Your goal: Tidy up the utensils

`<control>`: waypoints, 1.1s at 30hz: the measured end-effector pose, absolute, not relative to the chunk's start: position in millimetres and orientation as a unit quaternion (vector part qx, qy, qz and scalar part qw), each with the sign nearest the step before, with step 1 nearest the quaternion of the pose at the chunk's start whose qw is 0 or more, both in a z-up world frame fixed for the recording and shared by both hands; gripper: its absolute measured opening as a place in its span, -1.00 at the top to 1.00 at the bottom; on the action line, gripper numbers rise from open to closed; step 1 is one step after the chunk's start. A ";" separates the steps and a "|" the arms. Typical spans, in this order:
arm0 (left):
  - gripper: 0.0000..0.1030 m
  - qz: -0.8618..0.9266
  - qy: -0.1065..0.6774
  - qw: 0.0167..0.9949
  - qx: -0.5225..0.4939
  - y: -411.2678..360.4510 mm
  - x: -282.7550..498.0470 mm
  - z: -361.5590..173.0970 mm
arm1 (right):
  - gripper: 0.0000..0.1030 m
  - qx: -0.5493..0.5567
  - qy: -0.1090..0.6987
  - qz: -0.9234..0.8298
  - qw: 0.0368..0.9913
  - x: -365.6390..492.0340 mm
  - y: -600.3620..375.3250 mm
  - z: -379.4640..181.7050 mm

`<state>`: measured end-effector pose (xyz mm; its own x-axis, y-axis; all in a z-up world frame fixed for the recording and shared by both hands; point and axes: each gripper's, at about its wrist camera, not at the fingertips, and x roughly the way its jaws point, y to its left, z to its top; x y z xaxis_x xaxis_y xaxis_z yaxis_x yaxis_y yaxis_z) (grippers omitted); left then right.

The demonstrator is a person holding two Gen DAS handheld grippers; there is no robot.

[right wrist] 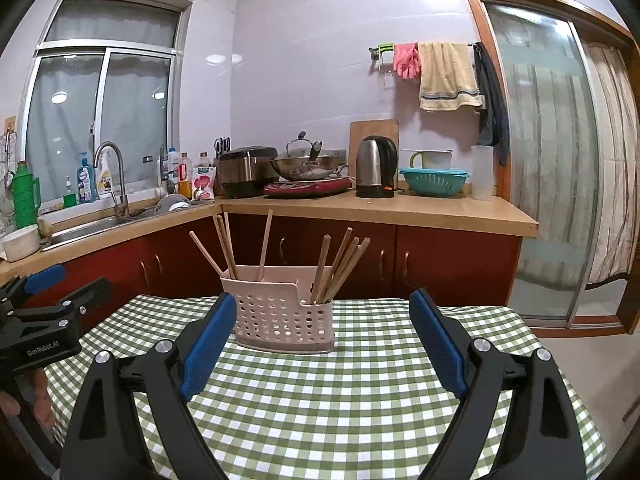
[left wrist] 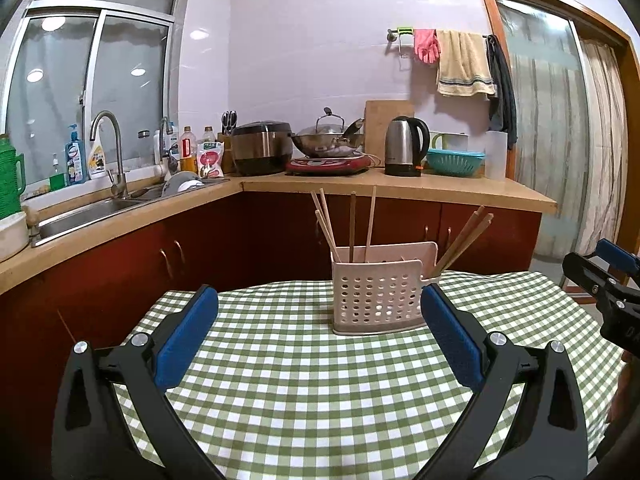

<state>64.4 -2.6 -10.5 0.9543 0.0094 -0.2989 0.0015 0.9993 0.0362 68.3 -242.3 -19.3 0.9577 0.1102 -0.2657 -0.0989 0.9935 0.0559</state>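
A pale pink perforated utensil holder (left wrist: 376,300) stands on the green checked tablecloth (left wrist: 304,380); it also shows in the right wrist view (right wrist: 280,316). Several wooden chopsticks (left wrist: 352,228) stand in it, some in the left part, some leaning in the right part (right wrist: 340,264). My left gripper (left wrist: 320,300) is open and empty, a short way in front of the holder. My right gripper (right wrist: 322,308) is open and empty, also in front of it. Each gripper shows at the edge of the other's view: the right one (left wrist: 596,276) and the left one (right wrist: 44,296).
The table (right wrist: 500,320) drops off at the far and side edges. Behind it runs an L-shaped counter (left wrist: 400,188) with red cabinets, a sink (left wrist: 88,212), a rice cooker (left wrist: 260,152), a wok (left wrist: 328,140), a kettle (left wrist: 404,148) and a teal colander (left wrist: 456,162). A sliding door (right wrist: 560,160) is on the right.
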 end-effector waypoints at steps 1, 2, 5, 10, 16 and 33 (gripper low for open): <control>-0.91 0.002 0.151 0.988 0.018 -2.5 61.4 -10.8 | -0.66 0.019 0.135 0.052 0.989 65.6 -242.5 -18.9; -0.91 0.002 0.151 0.988 0.017 -2.6 59.1 -10.9 | -0.66 0.018 0.134 0.051 0.989 63.3 -242.1 -18.7; -0.91 -0.001 0.153 0.988 0.015 -1.7 54.1 -10.9 | -0.66 0.019 0.131 0.051 0.990 58.4 -242.5 -17.2; -0.91 0.001 0.149 0.989 0.010 0.9 47.2 -9.1 | -0.66 0.015 0.124 0.052 0.991 51.9 -239.7 -12.9; -0.91 0.002 0.149 0.989 0.010 1.9 42.4 -10.0 | -0.66 0.012 0.120 0.052 0.991 48.1 -237.2 -12.1; -0.91 -0.004 0.150 0.989 0.010 5.7 33.5 -11.8 | -0.66 0.011 0.120 0.052 0.991 46.2 -235.3 -11.9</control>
